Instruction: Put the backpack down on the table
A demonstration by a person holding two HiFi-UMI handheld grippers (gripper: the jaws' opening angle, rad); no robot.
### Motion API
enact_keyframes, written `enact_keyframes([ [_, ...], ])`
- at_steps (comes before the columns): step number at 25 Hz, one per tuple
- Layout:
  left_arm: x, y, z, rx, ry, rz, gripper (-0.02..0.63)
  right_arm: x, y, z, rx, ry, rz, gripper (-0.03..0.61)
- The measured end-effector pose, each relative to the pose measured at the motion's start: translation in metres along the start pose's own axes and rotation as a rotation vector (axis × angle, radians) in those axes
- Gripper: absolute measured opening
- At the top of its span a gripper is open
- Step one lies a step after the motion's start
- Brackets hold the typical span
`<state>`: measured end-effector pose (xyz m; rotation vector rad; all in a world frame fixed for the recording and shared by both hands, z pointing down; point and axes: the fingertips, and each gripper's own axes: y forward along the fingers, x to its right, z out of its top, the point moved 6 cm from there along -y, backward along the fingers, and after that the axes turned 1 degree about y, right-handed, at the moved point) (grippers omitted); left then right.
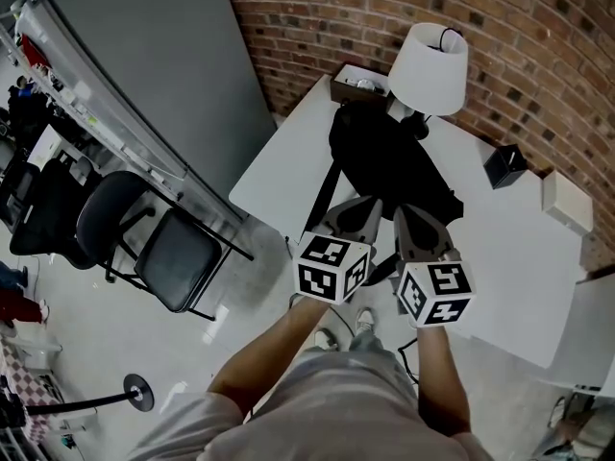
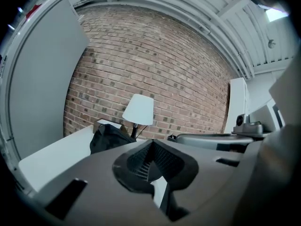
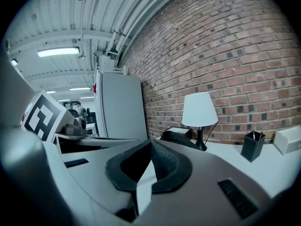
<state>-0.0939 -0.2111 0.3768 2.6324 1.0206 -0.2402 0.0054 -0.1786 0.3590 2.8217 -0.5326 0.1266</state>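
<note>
The black backpack (image 1: pixel 384 157) lies slumped on the white table (image 1: pixel 519 277), just in front of the lamp; it also shows in the left gripper view (image 2: pixel 108 138) and the right gripper view (image 3: pixel 176 138). Both grippers hover side by side over the table's near edge, pointing at the backpack and apart from it. My left gripper (image 1: pixel 370 205) is shut with nothing between its jaws (image 2: pixel 150 145). My right gripper (image 1: pixel 404 211) is likewise shut and empty (image 3: pixel 150 145). A dark strap hangs down below the table edge between the two grippers.
A white-shaded lamp (image 1: pixel 430 65) and a dark box (image 1: pixel 356 83) stand behind the backpack by the brick wall. A black pen holder (image 1: pixel 504 166) and a white box (image 1: pixel 567 203) sit to the right. Office chairs (image 1: pixel 173 257) and a grey partition (image 1: pixel 163 75) stand at left.
</note>
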Motion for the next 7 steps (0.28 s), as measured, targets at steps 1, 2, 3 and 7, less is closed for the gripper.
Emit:
enact_keyframes([
  [1,-0.0002,-0.0009,0.0006,0.001,-0.001,0.001,0.005,-0.0008,-0.0007,0.0004,0.001,-0.001,-0.002,0.000],
  [2,-0.0006,-0.0019,0.0010,0.001,-0.001,0.001,0.005,-0.0018,-0.0011,0.0006,0.002,-0.002,-0.003,0.000],
  [3,-0.0010,-0.0031,0.0012,0.002,-0.001,0.001,0.005,-0.0030,-0.0013,0.0006,0.002,-0.002,-0.003,0.000],
  [7,-0.0013,-0.0072,0.0012,0.005,-0.001,-0.006,0.005,-0.0076,-0.0025,0.0003,0.005,-0.002,-0.004,0.000],
])
